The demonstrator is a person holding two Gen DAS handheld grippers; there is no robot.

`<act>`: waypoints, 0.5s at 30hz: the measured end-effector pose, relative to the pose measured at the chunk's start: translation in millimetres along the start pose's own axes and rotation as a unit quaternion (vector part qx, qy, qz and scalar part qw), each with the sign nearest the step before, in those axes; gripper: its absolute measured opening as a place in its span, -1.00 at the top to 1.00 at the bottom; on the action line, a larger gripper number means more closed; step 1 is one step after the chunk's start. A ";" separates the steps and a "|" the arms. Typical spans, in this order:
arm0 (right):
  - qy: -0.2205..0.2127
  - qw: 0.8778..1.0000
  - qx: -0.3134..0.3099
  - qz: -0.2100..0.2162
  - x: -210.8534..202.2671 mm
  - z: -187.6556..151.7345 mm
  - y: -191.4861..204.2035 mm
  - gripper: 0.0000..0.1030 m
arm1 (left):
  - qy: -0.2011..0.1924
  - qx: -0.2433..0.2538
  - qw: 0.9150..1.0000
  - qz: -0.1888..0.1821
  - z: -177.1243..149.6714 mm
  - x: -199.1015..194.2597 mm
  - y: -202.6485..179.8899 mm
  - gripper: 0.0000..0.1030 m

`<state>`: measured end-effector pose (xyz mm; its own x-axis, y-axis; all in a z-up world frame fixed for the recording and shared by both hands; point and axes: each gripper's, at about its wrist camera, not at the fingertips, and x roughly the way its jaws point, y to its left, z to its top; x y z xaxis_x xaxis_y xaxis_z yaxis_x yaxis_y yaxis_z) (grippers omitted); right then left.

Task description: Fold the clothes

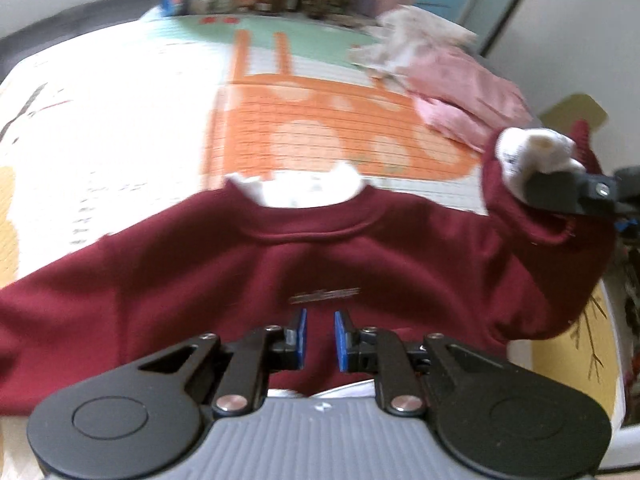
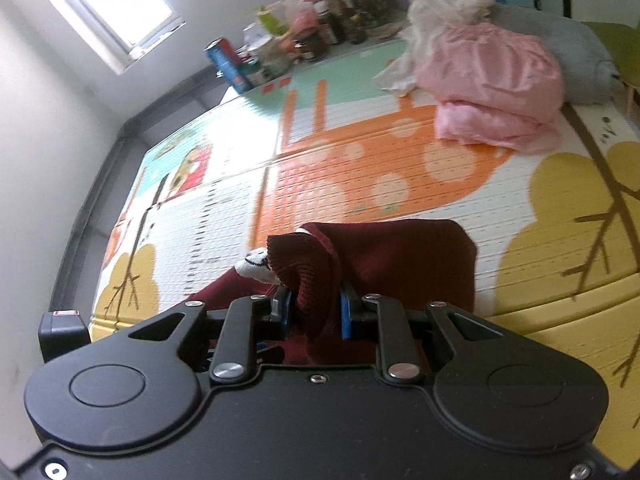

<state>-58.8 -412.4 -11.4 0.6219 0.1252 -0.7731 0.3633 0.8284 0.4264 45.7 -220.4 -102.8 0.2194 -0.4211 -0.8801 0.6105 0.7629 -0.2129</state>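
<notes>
On play mat (image 2: 460,208), one maroon sweatshirt (image 1: 280,264), one pink garment (image 2: 496,80)

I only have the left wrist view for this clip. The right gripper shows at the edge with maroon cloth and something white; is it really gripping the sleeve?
Observer: Yes. In the right wrist view the right gripper is shut on the ribbed cuff of the maroon sweatshirt, with the cloth bunched between the blue pads.
Operator: And the white thing?
Observer: It is a white inner cuff with dark marks, poking out of the maroon one.
Operator: Anything beside the mat on its left? My view blurs there.
Observer: A window in the white wall, and a small black box with a red label at the near edge of the play mat.
</notes>
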 end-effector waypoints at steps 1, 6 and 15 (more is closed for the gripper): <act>0.002 1.000 -0.003 0.003 2.2 -1.1 5.2 0.62 | 0.001 -0.007 1.000 0.008 -1.3 -2.4 8.5 0.67; 0.017 1.000 -0.013 0.022 16.0 -8.8 30.0 0.62 | 0.005 -0.038 0.999 0.038 -10.5 -12.0 43.5 0.67; 0.059 0.997 -0.033 0.036 57.8 -33.5 68.0 0.62 | 0.014 -0.079 0.996 0.048 -26.4 -22.0 82.2 0.66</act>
<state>-21.4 -330.6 -42.8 0.5568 0.2455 -0.7935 0.2724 0.8485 0.4537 70.9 -135.5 -112.2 0.2489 -0.3307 -0.9103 0.4594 0.8678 -0.1896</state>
